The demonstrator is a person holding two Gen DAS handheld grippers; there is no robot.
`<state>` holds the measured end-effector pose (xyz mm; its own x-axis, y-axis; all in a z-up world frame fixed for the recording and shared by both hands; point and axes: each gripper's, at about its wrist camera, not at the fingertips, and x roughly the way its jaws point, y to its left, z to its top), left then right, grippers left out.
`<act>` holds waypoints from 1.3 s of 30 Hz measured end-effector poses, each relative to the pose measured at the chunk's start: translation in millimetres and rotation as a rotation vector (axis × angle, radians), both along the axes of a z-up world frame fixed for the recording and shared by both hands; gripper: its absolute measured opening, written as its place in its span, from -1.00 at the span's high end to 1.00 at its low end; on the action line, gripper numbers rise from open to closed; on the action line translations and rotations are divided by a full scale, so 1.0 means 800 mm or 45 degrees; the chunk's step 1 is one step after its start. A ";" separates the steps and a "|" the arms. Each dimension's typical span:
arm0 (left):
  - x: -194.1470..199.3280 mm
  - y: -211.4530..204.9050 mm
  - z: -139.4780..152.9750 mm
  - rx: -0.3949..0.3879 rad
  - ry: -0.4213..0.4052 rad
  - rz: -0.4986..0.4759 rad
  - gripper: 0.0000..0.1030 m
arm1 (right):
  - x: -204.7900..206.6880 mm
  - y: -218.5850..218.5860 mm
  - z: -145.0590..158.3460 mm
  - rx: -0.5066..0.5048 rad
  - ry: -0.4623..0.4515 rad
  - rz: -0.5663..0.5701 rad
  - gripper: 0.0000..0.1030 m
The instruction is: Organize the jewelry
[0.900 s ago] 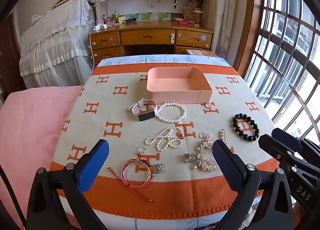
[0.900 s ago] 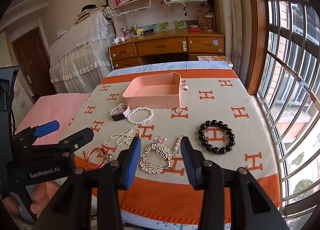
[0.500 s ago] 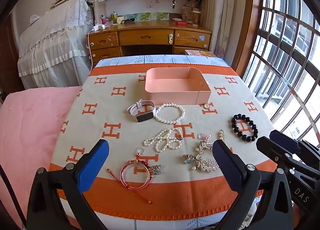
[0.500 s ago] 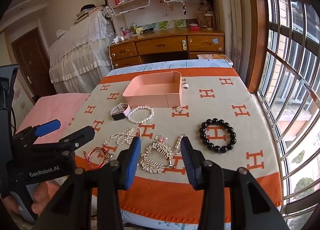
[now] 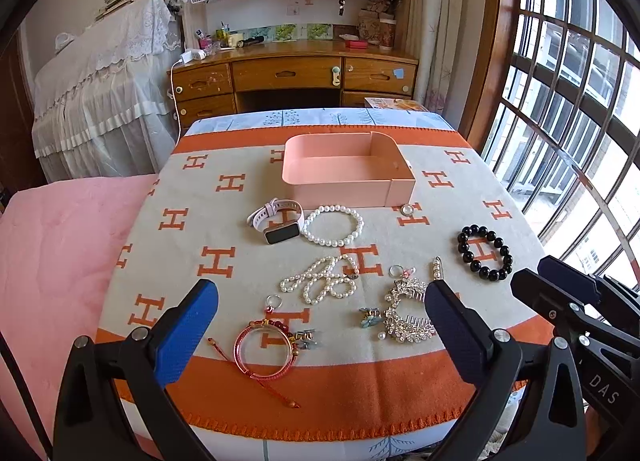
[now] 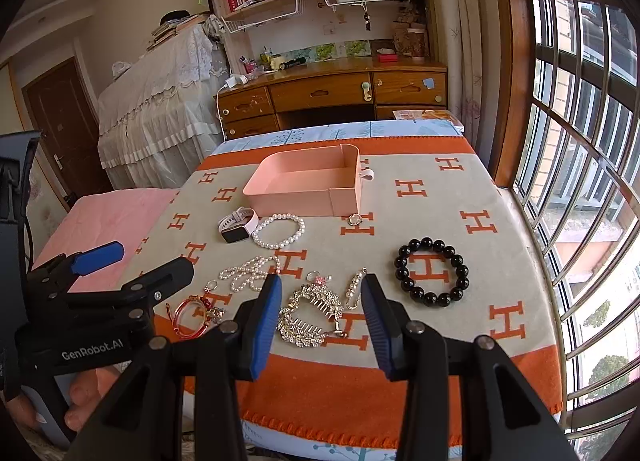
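Right wrist view shows your right gripper [image 6: 320, 317] half open and empty over the stiff, spiky rhinestone hair comb [image 6: 312, 315] on the blanket [image 6: 500, 229], left gripper [image 5: 320, 337] wide, empty; pinch its solid spine.

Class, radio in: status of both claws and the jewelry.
Left claw open, empty. Right claw open above rhinestone hair comb. Pink tray empty. Nothing blocking.

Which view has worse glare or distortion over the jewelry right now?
Left wrist view: even daylight, window bars bowed by the fisheye, sharp round white pearl bracelet. Right wrist view: blown-out window at right, curved edges, crisp glossy black bead bracelet; neither blurred.
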<state>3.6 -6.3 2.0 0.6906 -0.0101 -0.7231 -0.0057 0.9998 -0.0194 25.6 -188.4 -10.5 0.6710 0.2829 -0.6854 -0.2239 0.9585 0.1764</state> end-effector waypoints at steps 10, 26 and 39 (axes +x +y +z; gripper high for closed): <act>0.001 0.001 0.000 -0.013 -0.004 0.005 -0.98 | 0.001 -0.002 -0.002 0.003 0.008 0.005 0.19; -0.003 0.003 -0.003 -0.023 -0.011 0.017 -0.98 | -0.003 0.001 -0.001 -0.003 -0.002 0.003 0.19; -0.004 0.007 -0.008 -0.013 0.003 0.027 -0.98 | -0.006 0.007 -0.005 -0.004 0.017 0.021 0.19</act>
<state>0.3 -1.0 -4.6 0.6893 -0.0033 -0.7245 -0.0266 0.9992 -0.0298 20.8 -182.5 -14.2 0.6573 0.2917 -0.6949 -0.2373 0.9553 0.1765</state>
